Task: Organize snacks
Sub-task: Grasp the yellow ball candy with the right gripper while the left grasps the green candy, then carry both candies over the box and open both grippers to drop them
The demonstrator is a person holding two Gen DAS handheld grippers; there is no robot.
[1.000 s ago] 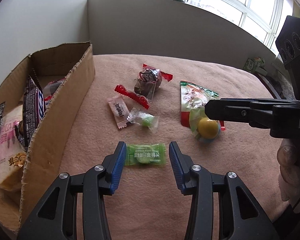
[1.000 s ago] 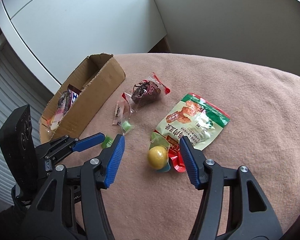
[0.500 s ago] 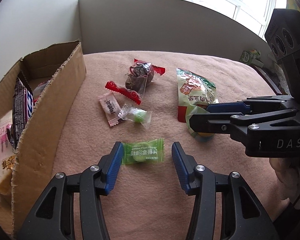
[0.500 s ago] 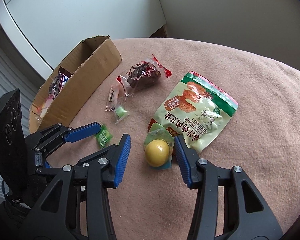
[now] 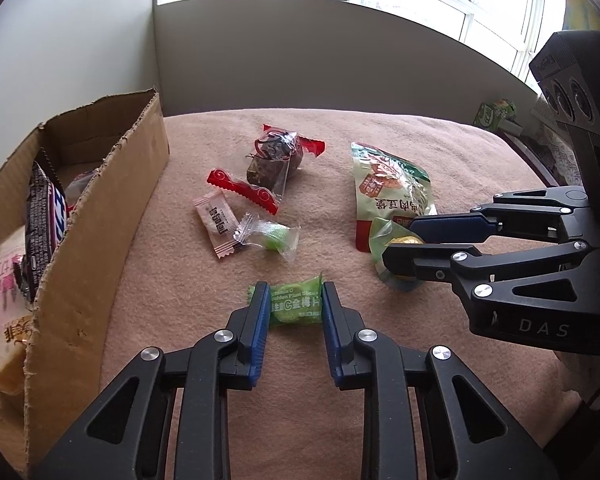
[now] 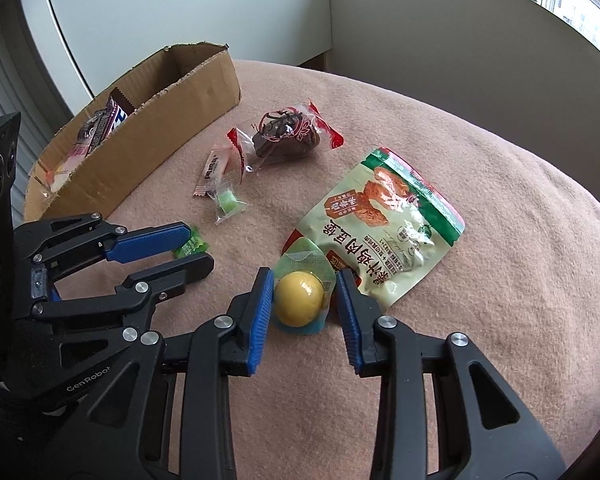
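Note:
My left gripper (image 5: 294, 305) is shut on a green plum-slice candy packet (image 5: 296, 306) that lies on the pink blanket (image 5: 204, 320). The same candy (image 6: 191, 245) shows past the left gripper in the right wrist view. My right gripper (image 6: 303, 302) straddles a yellow ball snack in a clear green wrapper (image 6: 299, 298); the left pad touches it, the right pad stands a little off. The cardboard box (image 5: 100, 216) at the left holds several snacks.
On the blanket lie a green chicken-snack pouch (image 6: 384, 224), a dark cake in a red-edged wrapper (image 5: 274, 160), a small pink sachet (image 5: 218, 220) and a clear-wrapped green candy (image 5: 274, 236). A white wall panel (image 5: 340, 52) backs the surface.
Both grippers have moved forward and narrowed. The left one has closed onto the green candy packet; the right one has closed in around the yellow ball snack.

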